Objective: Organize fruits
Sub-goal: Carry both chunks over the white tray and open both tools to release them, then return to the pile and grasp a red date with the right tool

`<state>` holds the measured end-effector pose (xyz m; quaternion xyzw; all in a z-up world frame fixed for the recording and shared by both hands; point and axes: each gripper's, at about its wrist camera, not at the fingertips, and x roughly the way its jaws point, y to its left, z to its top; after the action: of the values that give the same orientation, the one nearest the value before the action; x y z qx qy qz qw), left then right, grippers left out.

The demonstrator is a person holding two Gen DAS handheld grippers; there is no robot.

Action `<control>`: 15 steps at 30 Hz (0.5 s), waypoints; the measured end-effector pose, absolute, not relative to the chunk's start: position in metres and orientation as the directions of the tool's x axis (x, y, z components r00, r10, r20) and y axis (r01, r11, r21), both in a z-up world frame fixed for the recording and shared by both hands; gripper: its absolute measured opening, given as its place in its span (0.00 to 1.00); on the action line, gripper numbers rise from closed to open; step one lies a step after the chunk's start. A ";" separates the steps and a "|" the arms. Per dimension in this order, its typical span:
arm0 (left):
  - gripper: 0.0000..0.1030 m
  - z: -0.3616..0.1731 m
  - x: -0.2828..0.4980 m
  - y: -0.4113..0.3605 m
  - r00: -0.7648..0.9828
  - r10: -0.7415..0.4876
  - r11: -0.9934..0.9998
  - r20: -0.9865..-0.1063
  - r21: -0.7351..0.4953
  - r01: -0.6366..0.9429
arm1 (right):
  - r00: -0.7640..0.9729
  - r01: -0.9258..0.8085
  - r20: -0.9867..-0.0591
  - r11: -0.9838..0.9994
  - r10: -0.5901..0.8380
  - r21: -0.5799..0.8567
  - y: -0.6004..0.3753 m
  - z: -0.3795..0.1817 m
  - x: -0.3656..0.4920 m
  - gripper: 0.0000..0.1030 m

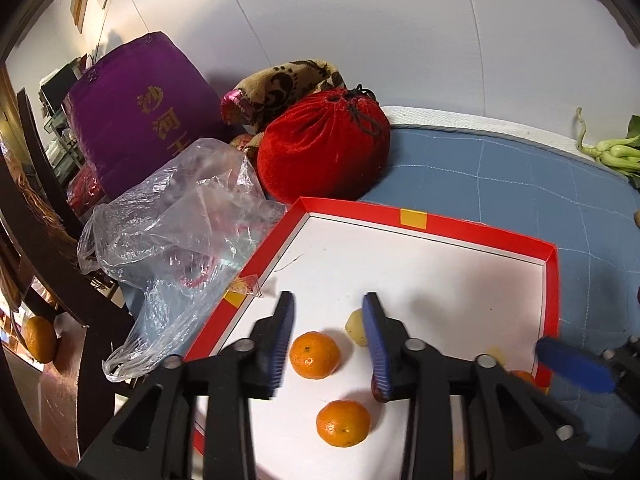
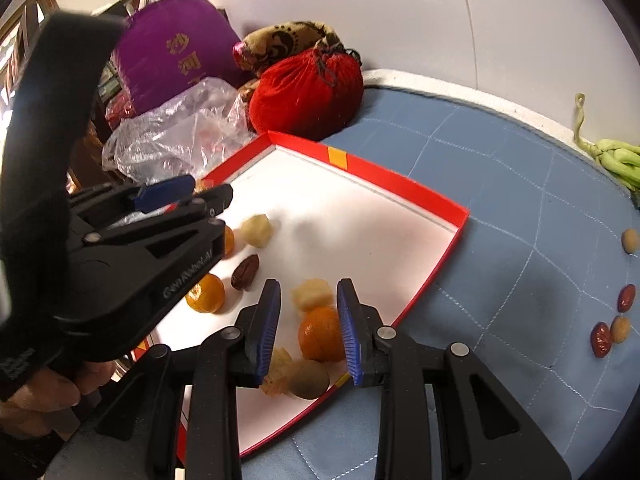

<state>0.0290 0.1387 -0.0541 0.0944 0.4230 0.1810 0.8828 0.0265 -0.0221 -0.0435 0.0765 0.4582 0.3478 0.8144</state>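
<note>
Spanning the right of both frames, a blue quilted mat [image 2: 500,184] carries everything listed.

Purple bag [image 1: 140,116], upper left: contents hidden. Red velvet drawstring pouch [image 1: 324,144], upper centre, cinched shut, contents hidden. Clear plastic bag [image 1: 180,224], crumpled at left beside the tray.

Red-rimmed white tray [image 2: 400,184], centre. In the right wrist view it holds: three oranges, one [image 2: 320,334] at lower centre, one [image 2: 206,294] to its left, one [image 2: 228,242] half hidden behind the other tool; two pale peeled pieces [image 2: 312,296] [image 2: 258,230]; a dark date [image 2: 246,272]; a brown round fruit [image 2: 310,378]; a papery husked fruit [image 2: 276,372], both at the tray's lower edge.

Loose on the mat, right edge of the frame: two red dates [image 2: 626,298] [image 2: 600,340] and two small tan fruits [image 2: 630,240] [image 2: 620,330]. Green vegetables [image 2: 618,160] lie at upper right.

Left gripper [image 1: 328,336]: released, jaws spread above the tray, an orange [image 1: 315,355] showing between them. Right gripper [image 2: 308,324]: jaws apart, flanking the lower-centre orange, gripping nothing.
</note>
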 end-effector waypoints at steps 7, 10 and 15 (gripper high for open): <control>0.50 -0.049 0.034 0.118 0.605 0.378 0.925 -0.701 0.318 -0.209 | 0.434 -0.397 -0.670 0.796 0.602 0.457 -0.070 -0.029 0.040 0.29; 0.52 -0.048 0.036 0.096 0.628 0.317 0.945 -0.710 0.291 -0.149 | 0.471 -0.323 -0.671 0.820 0.573 0.473 -0.104 -0.028 0.050 0.29; 0.58 -0.046 0.035 0.053 0.670 0.232 0.959 -0.705 0.279 -0.039 | 0.526 -0.178 -0.683 0.851 0.507 0.494 -0.165 -0.025 0.062 0.29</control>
<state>0.0354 0.0531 -0.0461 0.1212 0.3990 0.0746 0.9058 0.0621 -0.1649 -0.0251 0.1852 0.4434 0.2005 0.8538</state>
